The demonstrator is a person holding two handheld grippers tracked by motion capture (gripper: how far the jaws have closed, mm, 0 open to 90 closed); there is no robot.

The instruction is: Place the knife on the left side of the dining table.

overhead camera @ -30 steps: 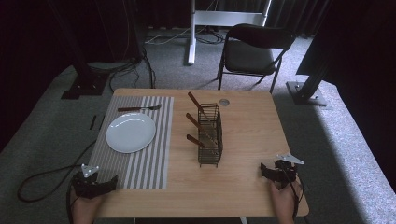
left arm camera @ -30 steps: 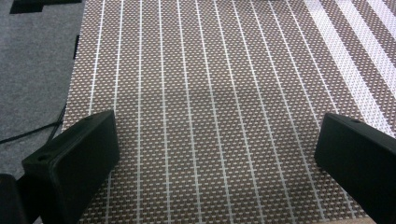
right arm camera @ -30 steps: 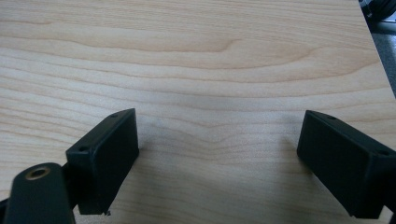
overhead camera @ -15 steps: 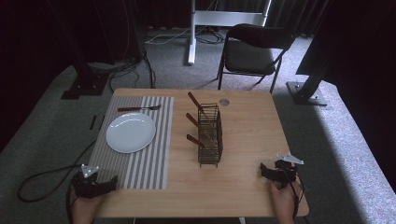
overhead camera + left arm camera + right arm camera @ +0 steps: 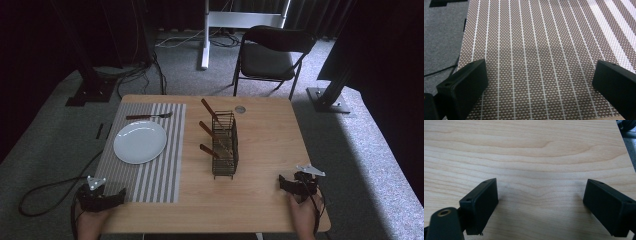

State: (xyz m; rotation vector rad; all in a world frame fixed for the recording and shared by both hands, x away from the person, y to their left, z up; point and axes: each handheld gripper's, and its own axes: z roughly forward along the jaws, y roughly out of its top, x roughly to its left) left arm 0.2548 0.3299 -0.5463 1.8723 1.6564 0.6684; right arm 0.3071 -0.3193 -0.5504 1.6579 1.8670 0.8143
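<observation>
Nothing moved since the earlier frames: both hands and grippers parked at the same spots along the near table edge, everything else lying as before. Left gripper [image 5: 102, 198] resting at the near-left corner, over the near edge of the striped placemat [image 5: 145, 150], jaws spread wide apart in the left gripper view with bare woven mat [image 5: 536, 57] between them, holding nothing. Right gripper [image 5: 295, 184] resting at the near-right corner on bare wood, jaws likewise spread wide in the right gripper view, only tabletop [image 5: 531, 157] between them. Out in the middle of the table [image 5: 270, 135], well apart from both grippers: a black wire caddy [image 5: 224, 145] standing upright, with three wooden-handled utensils [image 5: 210, 131] leaning out of it toward the left. Just left of the caddy, on the placemat: a white plate [image 5: 140, 142], and beyond the plate a wooden-handled fork [image 5: 148, 116] lying flat near the mat's far edge. Judged as a place setting partly laid, with the grippers idle between steps rather than mid-reach. Next move, most likely: reaching forward to the caddy, closing on one slanted handle, drawing it up and out along its lean without tipping the light wire frame, then laying it beside the plate. Left gripper probably the nearer to the handles.
</observation>
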